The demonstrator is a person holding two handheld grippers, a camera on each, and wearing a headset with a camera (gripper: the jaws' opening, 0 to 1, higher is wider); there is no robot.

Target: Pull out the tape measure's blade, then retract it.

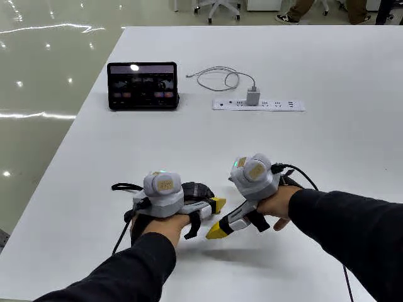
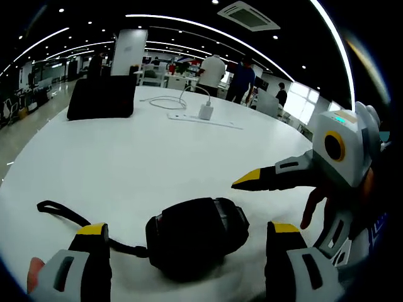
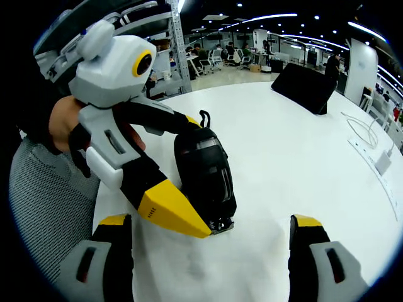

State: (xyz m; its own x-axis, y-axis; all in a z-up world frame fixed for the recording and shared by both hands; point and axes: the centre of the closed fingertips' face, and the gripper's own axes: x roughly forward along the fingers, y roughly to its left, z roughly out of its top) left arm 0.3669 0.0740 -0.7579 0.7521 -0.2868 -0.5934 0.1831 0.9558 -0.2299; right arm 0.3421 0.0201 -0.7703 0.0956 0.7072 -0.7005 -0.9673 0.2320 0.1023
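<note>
While I lean over the white table (image 1: 327, 75), the thing farthest to my left is a dark tablet (image 1: 142, 85). It is propped up with its screen lit, well apart from my hands. Nearer to me a thin black wrist strap (image 1: 126, 187) lies in a flat loop on the tabletop and runs rightward into the tape measure (image 1: 198, 190).

My left tongs (image 2: 189, 229) sit low over the table with their yellow-tipped jaws apart. In the left gripper view they straddle the tape measure, with a strip of bare white table showing on each side of the case, so they are not clamped on it. The tape measure lies on the table between those jaws. It is a squat, rounded black case with a ribbed, rubbery-looking shell and a slight sheen. In the right gripper view a small greyish bit shows at the end of the case nearest that camera, and I cannot make out more than that.

Just to the right, my right tongs (image 3: 210, 221) point down and leftward at the tape measure. Their jaws are spread wide with only tabletop directly between them, and the case lies just ahead of them. The two tongs are close together.

Farther back on the right a white power strip (image 1: 258, 104) lies flat with a white charger (image 1: 252, 96) plugged in, and a pale cable (image 1: 217, 77) curls away from it.
</note>
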